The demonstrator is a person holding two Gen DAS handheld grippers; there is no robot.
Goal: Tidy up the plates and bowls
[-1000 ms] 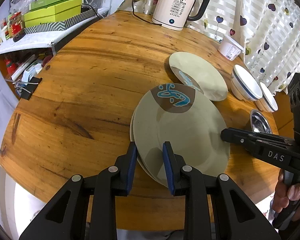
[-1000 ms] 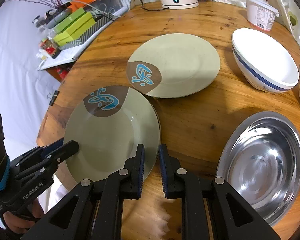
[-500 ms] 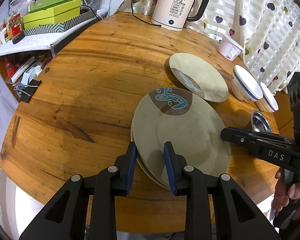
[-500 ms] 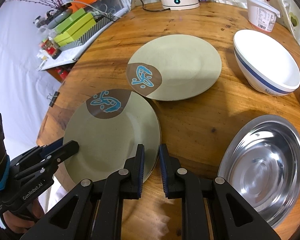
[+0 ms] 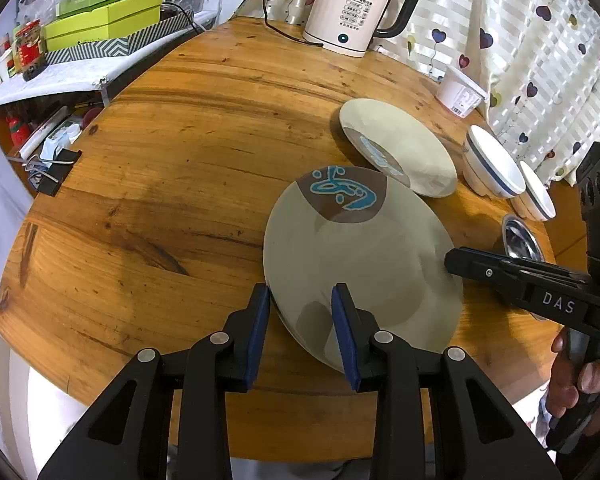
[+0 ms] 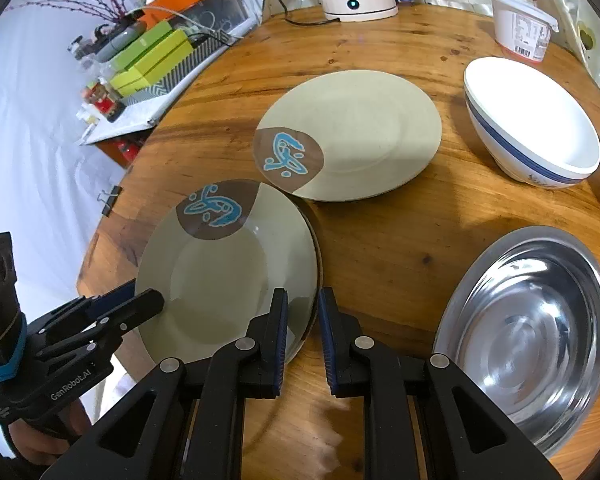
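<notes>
Your left gripper (image 5: 300, 320) is opening off the stacked plate (image 5: 360, 264) between its jaws while your right gripper (image 6: 303, 320) stays clamped on its rim, so tugging now could slide the stack.

"55°C" on kettle (image 5: 350, 12); "DAS", "GenRobot.AI"

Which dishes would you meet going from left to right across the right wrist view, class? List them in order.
Near plate → far plate → steel bowl → white bowl with the blue band
</notes>
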